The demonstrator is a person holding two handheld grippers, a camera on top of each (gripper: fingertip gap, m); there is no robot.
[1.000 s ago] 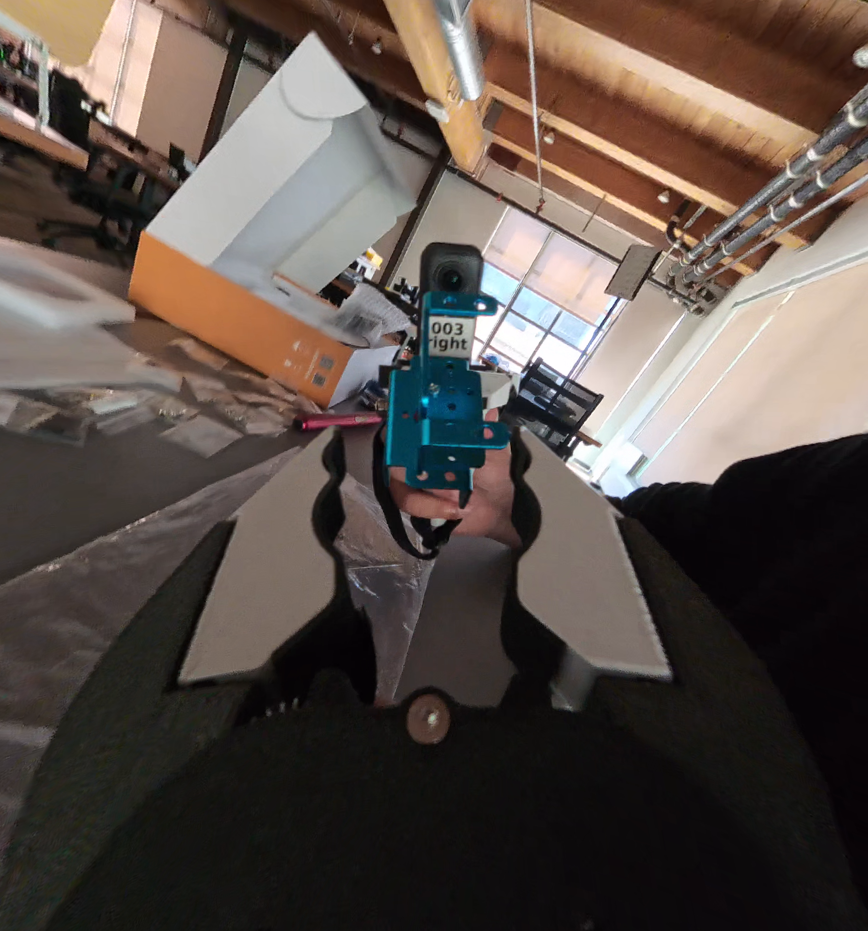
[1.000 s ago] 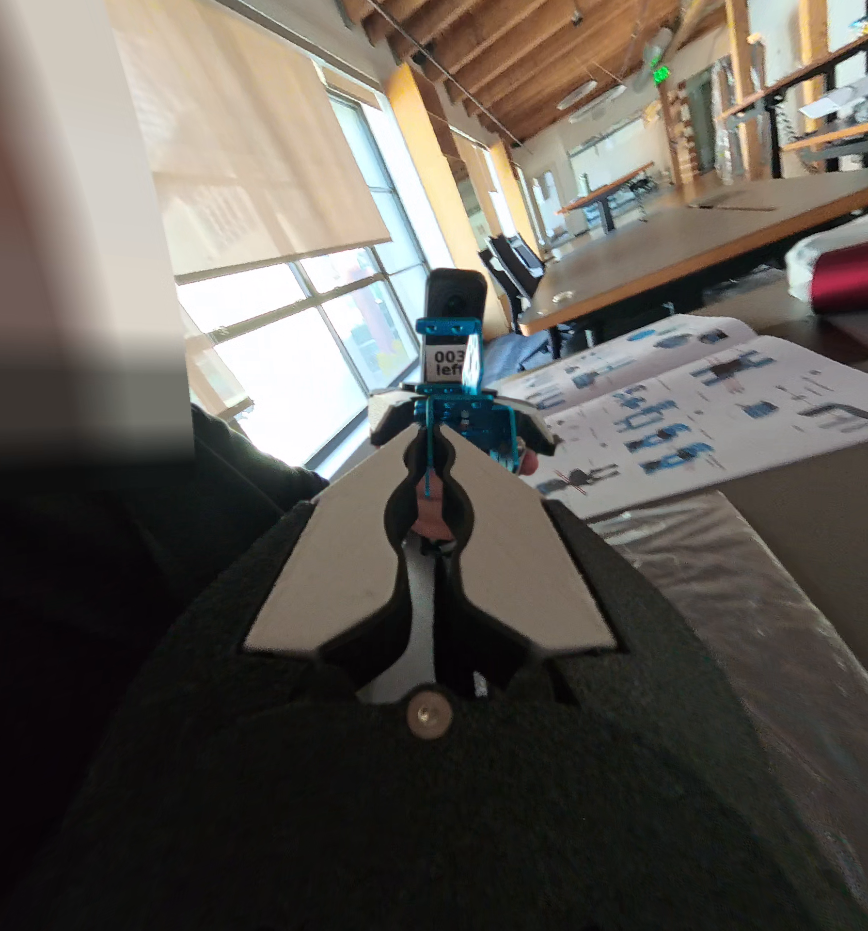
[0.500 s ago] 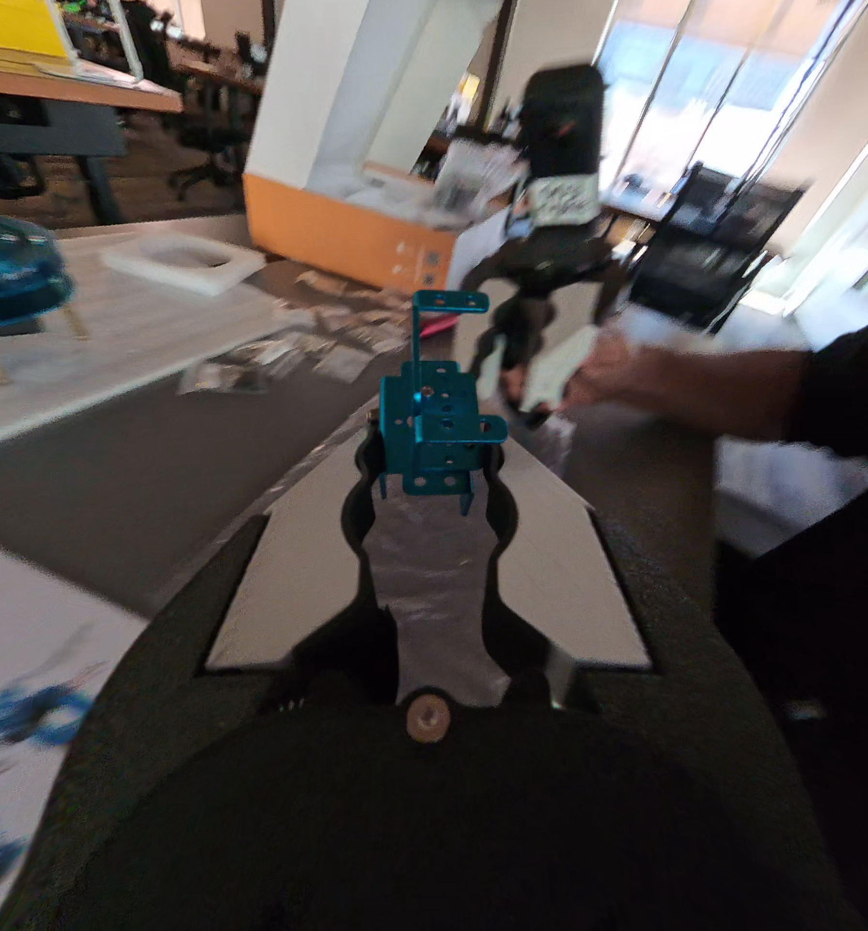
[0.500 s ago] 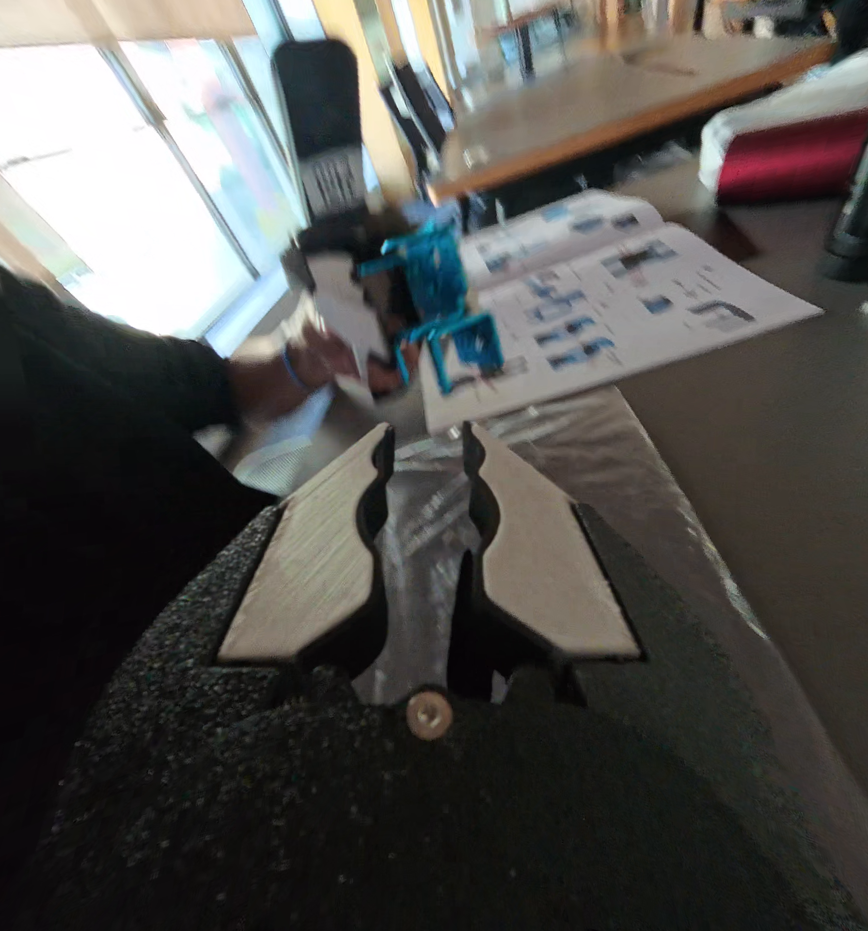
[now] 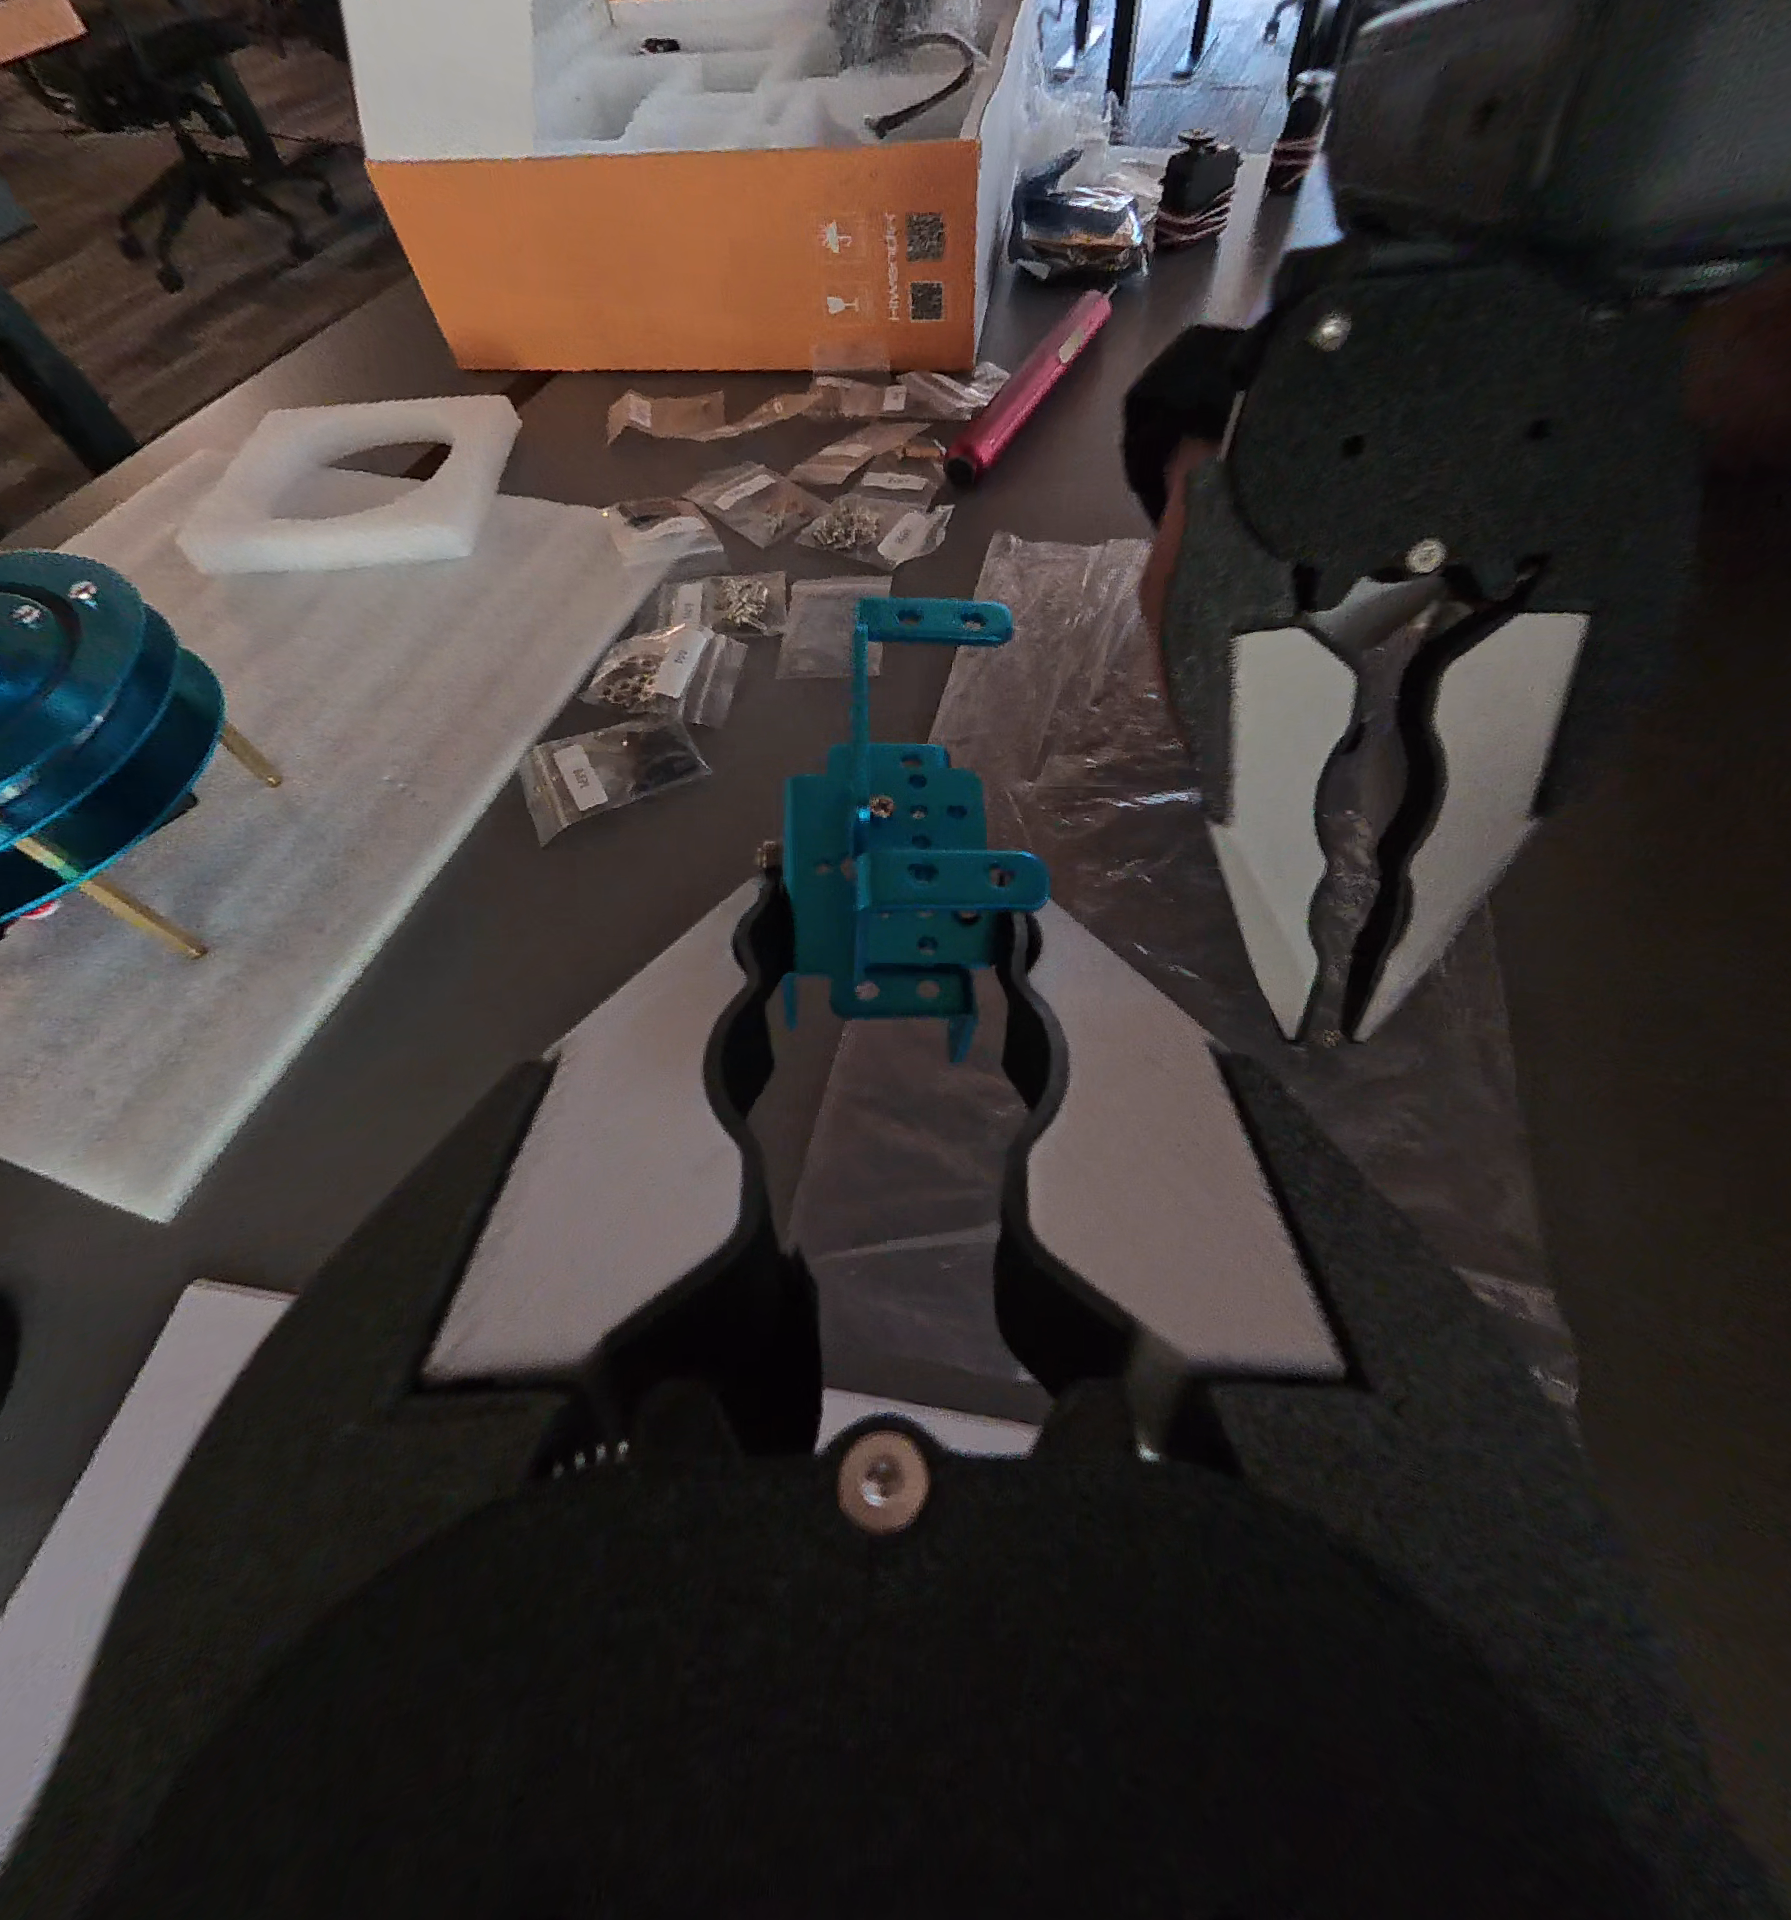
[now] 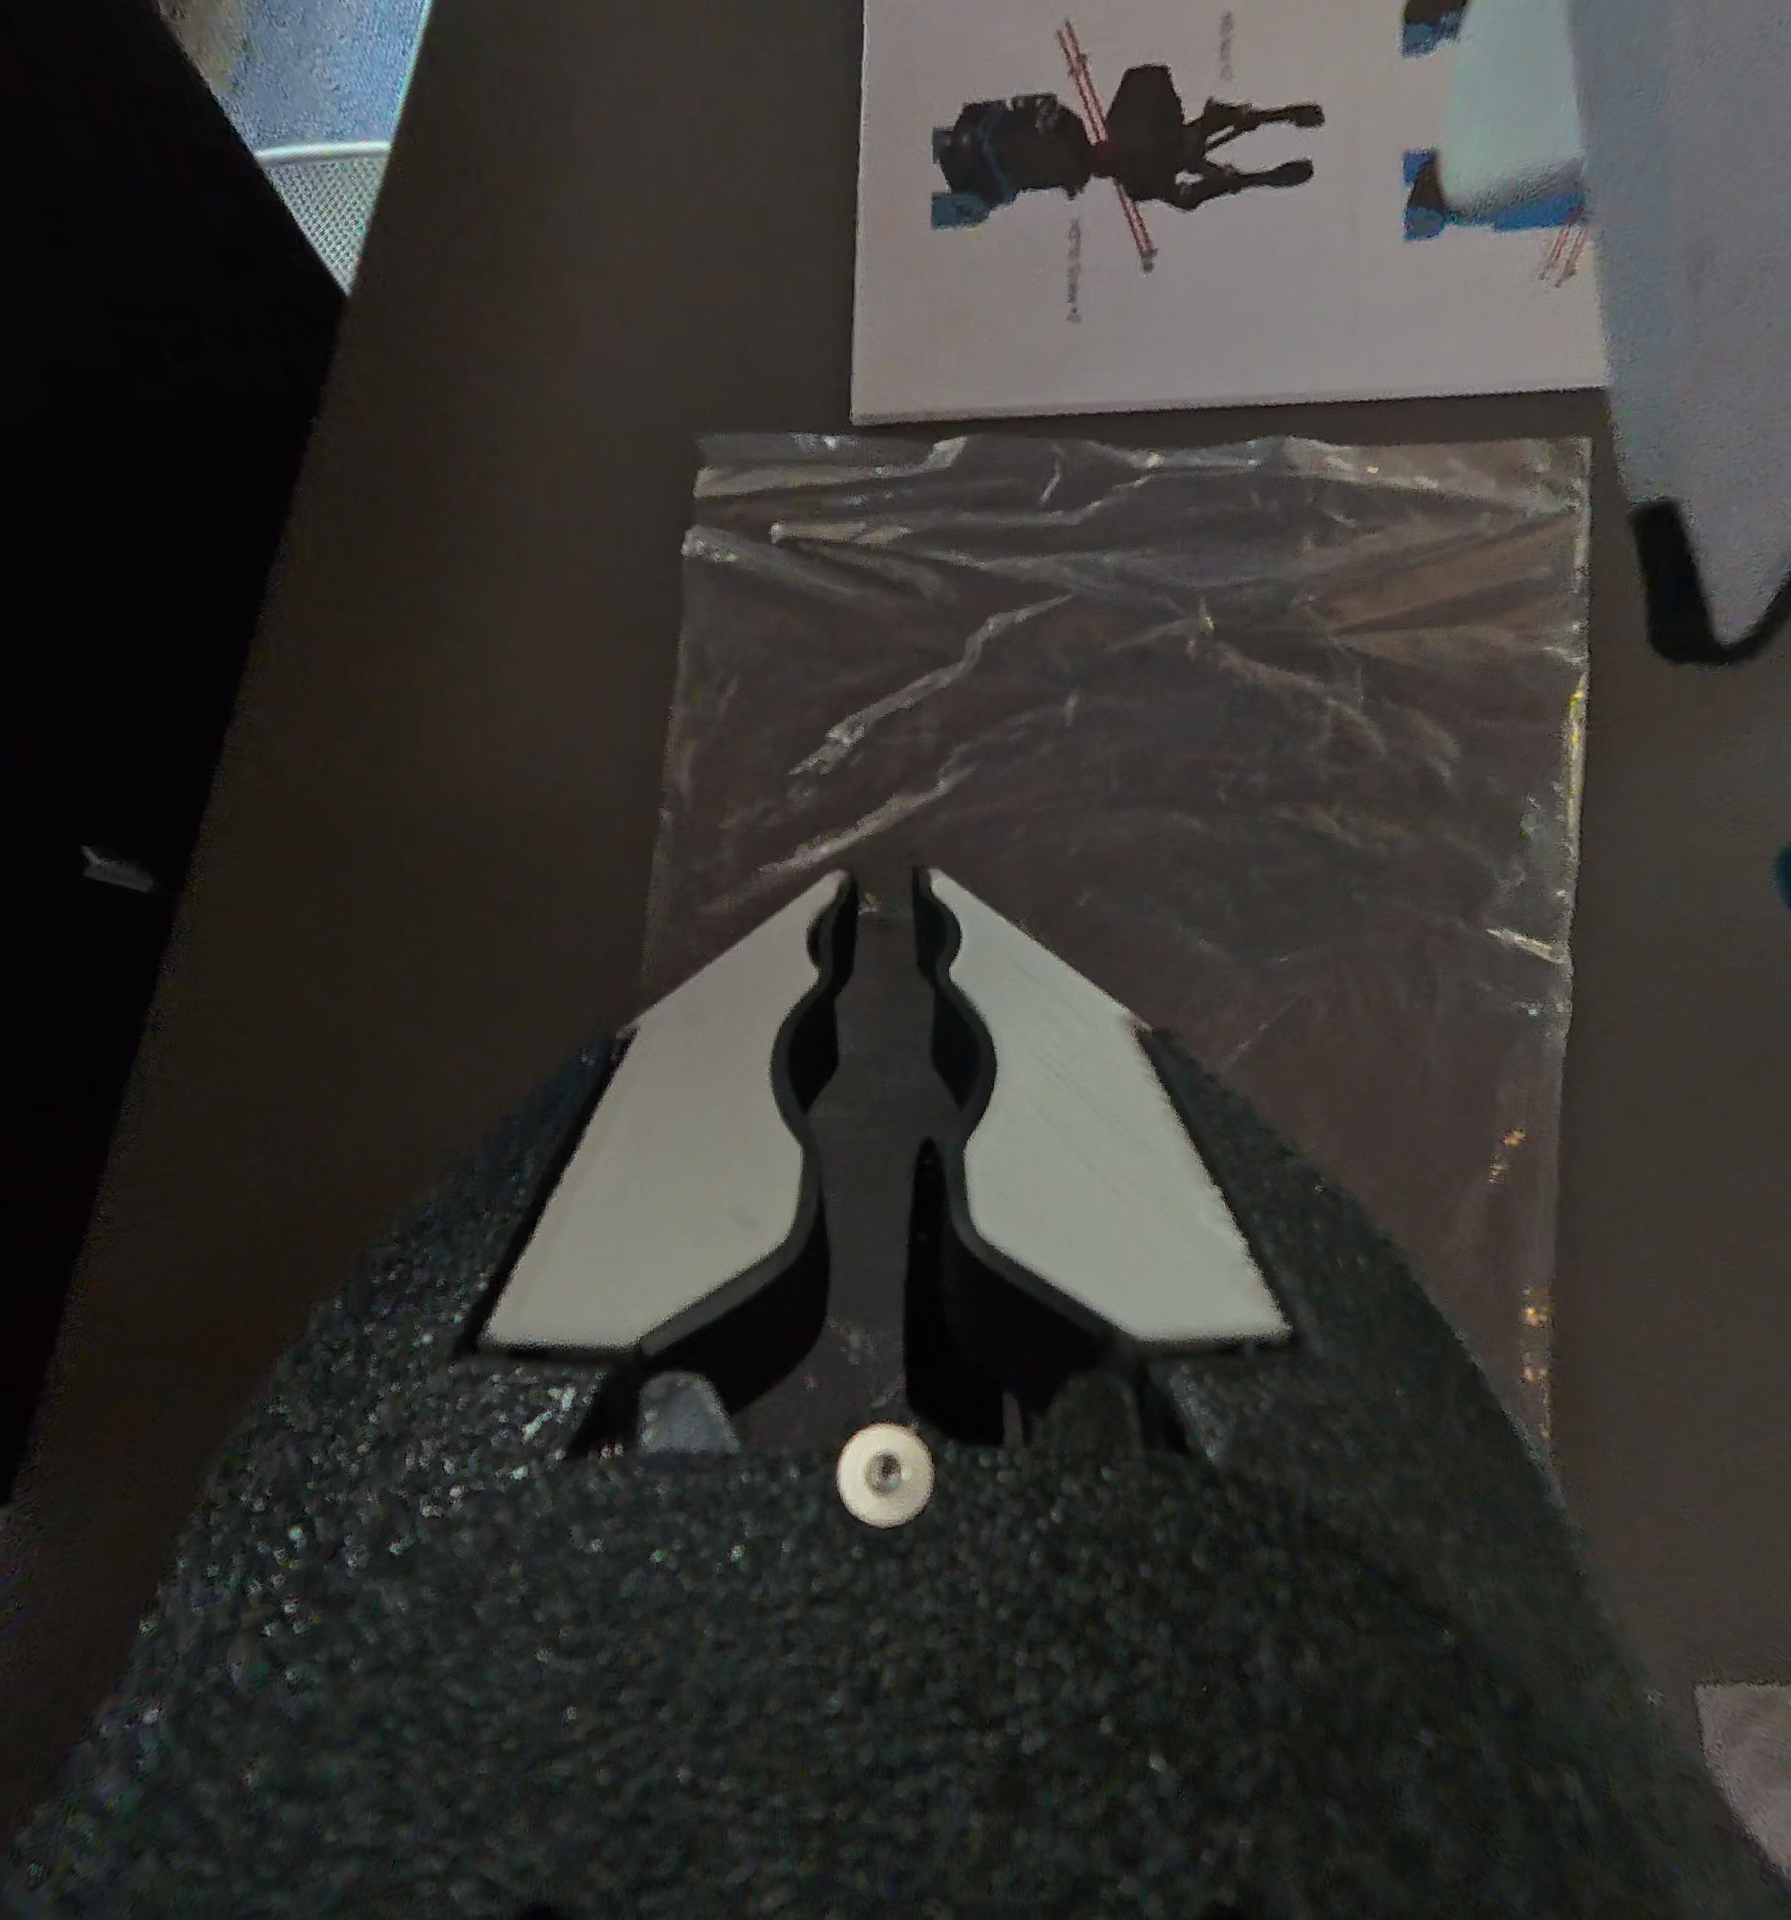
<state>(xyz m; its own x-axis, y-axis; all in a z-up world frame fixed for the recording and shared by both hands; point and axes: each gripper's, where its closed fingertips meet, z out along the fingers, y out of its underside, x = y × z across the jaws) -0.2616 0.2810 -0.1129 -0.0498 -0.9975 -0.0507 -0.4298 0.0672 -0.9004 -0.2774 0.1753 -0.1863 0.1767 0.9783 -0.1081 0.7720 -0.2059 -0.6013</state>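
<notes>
box (image 5: pixel 683 249) behind parts bags (image 5: pixel 662 665) | foam sheet (image 5: pixel 278 831) left | plastic bag (image 6: pixel 1130 727) before manual (image 6: pixel 1182 260)

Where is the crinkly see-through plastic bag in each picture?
Left wrist view: the clear plastic bag lies on the dark table, centre-right, behind the blue metal bracket.
Right wrist view: the bag fills the middle, beyond the right claw.
Shared landmark: the right claw above the bag.

blue bracket (image 5: pixel 906 883) | orange box (image 5: pixel 683 260) | white foam (image 5: pixel 351 483) | magenta screwdriver (image 5: pixel 1026 390) | clear bag (image 6: pixel 1182 727)
</notes>
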